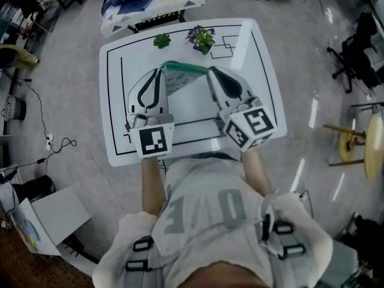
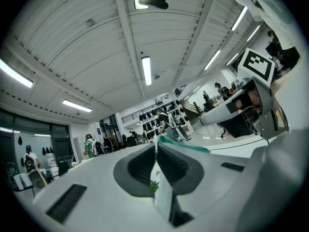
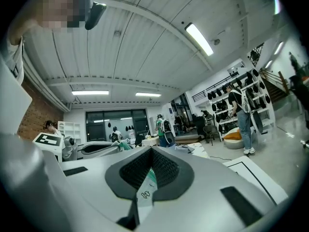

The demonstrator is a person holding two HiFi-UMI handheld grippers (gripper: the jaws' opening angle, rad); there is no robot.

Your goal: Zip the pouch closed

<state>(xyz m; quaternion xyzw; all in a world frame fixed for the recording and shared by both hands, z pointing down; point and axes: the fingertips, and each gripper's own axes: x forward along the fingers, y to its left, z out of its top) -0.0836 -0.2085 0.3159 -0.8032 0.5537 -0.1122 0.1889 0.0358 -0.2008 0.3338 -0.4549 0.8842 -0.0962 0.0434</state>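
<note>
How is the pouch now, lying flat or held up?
Held up: the left gripper and right gripper are each shut on an end of the pouch, its teal top edge stretched between them.

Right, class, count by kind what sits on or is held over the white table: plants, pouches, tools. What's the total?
Plants: 2, the green plant and the purple-flowered plant
Pouches: 1, the pouch
Tools: 2, the left tool and the right tool, both shut on the pouch
Total: 5
</note>
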